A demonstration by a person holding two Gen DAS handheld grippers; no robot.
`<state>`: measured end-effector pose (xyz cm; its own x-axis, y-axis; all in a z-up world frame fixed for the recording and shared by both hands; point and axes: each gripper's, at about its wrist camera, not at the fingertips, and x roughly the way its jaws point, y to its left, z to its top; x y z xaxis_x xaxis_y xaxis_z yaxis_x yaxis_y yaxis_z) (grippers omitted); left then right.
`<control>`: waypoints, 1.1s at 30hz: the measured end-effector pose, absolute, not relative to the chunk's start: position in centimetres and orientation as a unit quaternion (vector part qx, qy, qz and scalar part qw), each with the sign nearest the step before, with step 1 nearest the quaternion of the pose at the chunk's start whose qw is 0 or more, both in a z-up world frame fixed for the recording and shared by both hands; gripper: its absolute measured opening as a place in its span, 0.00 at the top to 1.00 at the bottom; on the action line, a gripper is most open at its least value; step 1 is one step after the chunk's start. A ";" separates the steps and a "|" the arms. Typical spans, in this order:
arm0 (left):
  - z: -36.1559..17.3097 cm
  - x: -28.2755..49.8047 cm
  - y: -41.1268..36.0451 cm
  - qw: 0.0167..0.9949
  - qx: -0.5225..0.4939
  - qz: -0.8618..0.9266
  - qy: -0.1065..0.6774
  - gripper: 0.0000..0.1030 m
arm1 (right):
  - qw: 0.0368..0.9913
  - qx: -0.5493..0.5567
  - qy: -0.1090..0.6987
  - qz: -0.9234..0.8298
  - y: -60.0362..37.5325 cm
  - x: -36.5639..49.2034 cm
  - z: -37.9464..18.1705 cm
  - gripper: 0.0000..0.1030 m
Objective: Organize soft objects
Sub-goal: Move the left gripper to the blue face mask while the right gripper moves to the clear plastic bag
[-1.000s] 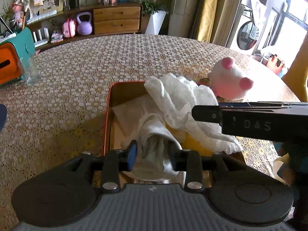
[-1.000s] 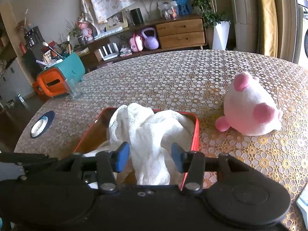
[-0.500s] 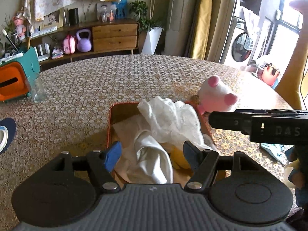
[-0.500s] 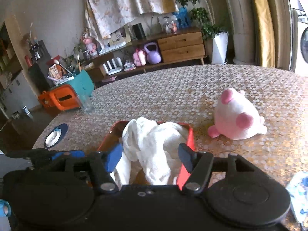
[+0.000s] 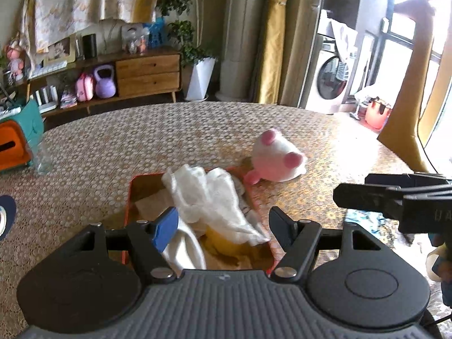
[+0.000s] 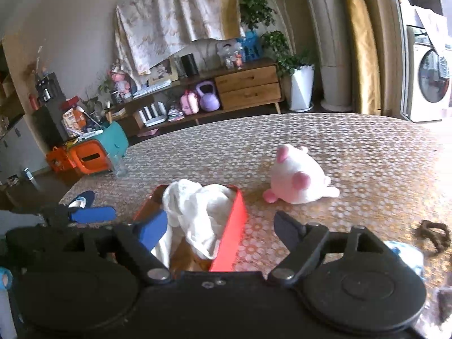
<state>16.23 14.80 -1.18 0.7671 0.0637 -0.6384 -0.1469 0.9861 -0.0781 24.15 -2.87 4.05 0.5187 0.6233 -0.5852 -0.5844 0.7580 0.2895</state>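
Note:
A red box (image 5: pixel 127 206) (image 6: pixel 232 236) sits on the patterned table and holds crumpled white cloths (image 5: pixel 209 197) (image 6: pixel 195 212) over something yellow (image 5: pixel 220 244). A pink-and-white plush toy (image 5: pixel 278 162) (image 6: pixel 296 180) lies on the table just right of the box. My left gripper (image 5: pixel 223 226) is open and empty, raised above the near end of the box. My right gripper (image 6: pixel 220 228) is open and empty, above the box's right wall; its body also shows at the right of the left wrist view (image 5: pixel 395 200).
A clear glass (image 5: pixel 42 155) and an orange-and-teal container (image 5: pixel 17 138) stand at the table's far left. A brown hair tie (image 6: pixel 432 236) and a blue-patterned cloth (image 5: pixel 364 217) lie at the right. A dark dish (image 5: pixel 4 217) sits at the left edge.
My left gripper let go of the white cloth, opened and rose away from the box. My right gripper also opened wider and pulled up and back. The cloths stay in the box.

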 end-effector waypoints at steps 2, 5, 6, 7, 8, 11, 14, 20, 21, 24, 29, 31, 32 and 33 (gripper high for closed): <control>-0.8 16.2 14.0 0.939 -0.061 0.049 0.335 0.32 | 0.874 0.030 0.343 0.342 -4.0 23.8 4.3 0.18; -0.4 16.3 12.7 0.941 -0.063 0.037 0.331 0.32 | 0.880 0.040 0.338 0.332 -5.9 23.4 4.7 0.16; -0.4 16.2 12.3 0.941 -0.064 0.033 0.329 0.32 | 0.882 0.045 0.336 0.328 -6.6 23.3 4.8 0.15; -0.2 16.3 11.8 0.942 -0.064 0.029 0.328 0.32 | 0.884 0.049 0.334 0.323 -7.2 23.2 4.9 0.14; 0.0 16.4 11.3 0.943 -0.064 0.025 0.327 0.32 | 0.887 0.053 0.331 0.317 -7.9 23.1 5.1 0.14; 0.4 16.6 9.7 0.944 -0.062 0.012 0.323 0.30 | 0.894 0.062 0.325 0.302 -9.9 22.9 5.2 0.12; 0.5 16.9 8.2 0.946 -0.060 0.000 0.319 0.23 | 0.901 0.065 0.316 0.291 -12.0 22.8 5.4 0.11; 0.3 17.9 5.1 0.944 -0.057 -0.027 0.323 0.20 | 0.915 0.078 0.306 0.250 -16.6 22.5 5.4 0.09; 0.3 18.1 4.6 0.944 -0.059 -0.031 0.323 0.19 | 0.917 0.082 0.306 0.242 -17.5 22.4 5.3 0.09; 0.2 18.6 3.2 0.942 -0.067 -0.046 0.325 0.17 | 0.923 0.086 0.307 0.214 -19.7 22.5 5.0 0.08; -0.5 19.7 0.9 0.942 -0.062 -0.053 0.326 0.11 | 0.926 0.093 0.318 0.180 -23.3 22.5 3.7 0.08; -0.8 20.2 0.1 0.941 -0.063 -0.060 0.328 0.11 | 0.926 0.097 0.323 0.169 -24.5 22.5 3.0 0.08; -1.0 20.5 -0.4 0.940 -0.063 -0.064 0.330 0.10 | 0.926 0.097 0.327 0.165 -25.0 22.5 2.7 0.08; -1.2 20.8 -0.7 0.939 -0.063 -0.067 0.331 0.09 | 0.926 0.098 0.328 0.161 -25.5 22.4 2.4 0.08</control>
<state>20.80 -0.69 -1.17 0.7714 -0.1679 -0.6138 0.0843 0.9830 -0.1630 22.43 -25.47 2.36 0.7330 0.3618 -0.5760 -0.2332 0.9292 0.2869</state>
